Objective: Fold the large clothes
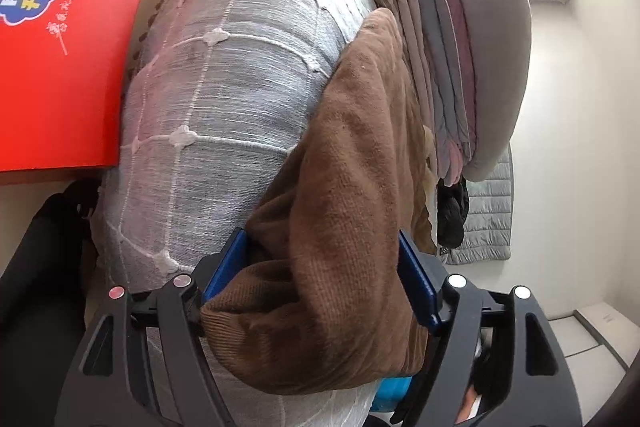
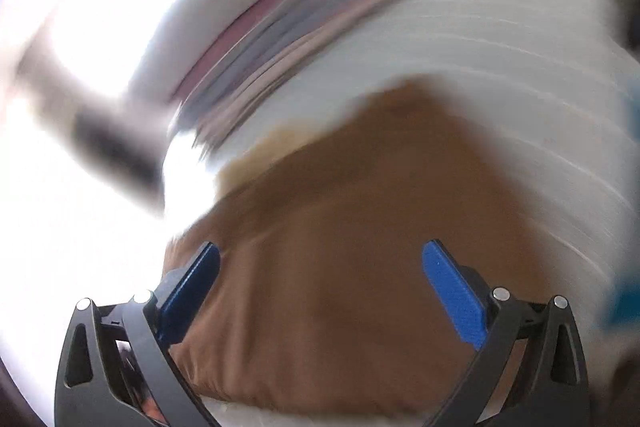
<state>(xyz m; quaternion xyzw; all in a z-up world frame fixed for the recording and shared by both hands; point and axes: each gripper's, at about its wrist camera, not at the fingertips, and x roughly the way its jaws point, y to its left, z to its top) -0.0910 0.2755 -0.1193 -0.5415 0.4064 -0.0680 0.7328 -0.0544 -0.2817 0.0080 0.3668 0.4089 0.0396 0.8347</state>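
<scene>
- Left gripper [image 1: 320,283]: jaws standing apart with a thick bundle of the brown corduroy garment [image 1: 352,187] filling the gap between them. Both blue pads [image 1: 418,283] look to be lying against the cloth, but whether they are pressing or just resting I cannot tell. Risk: if it is loose, the bundle is going to sag off the near edge and undo the fold.
- Right gripper [image 2: 320,287]: jaws released and spread wide over the brown garment [image 2: 340,267], pads [image 2: 452,291] clear of the cloth. The view is smearing badly, so the hand looks to be moving fast. Risk: a pad snagging the pile and dragging a layer out of line.
- Garment itself is lying along the right edge of the grey checked cover [image 1: 224,99], partly hanging over that edge. Risk: thick corduroy is springy, so a bulky fold could be creeping open or sliding off.
- Stack of folded grey and mauve clothes [image 1: 460,67] is sitting just beyond, touching the garment's far end. Risk: pushing the brown piece forward could be toppling that stack.
- Red carton [image 1: 68,39] at far left is well apart, no concern.
</scene>
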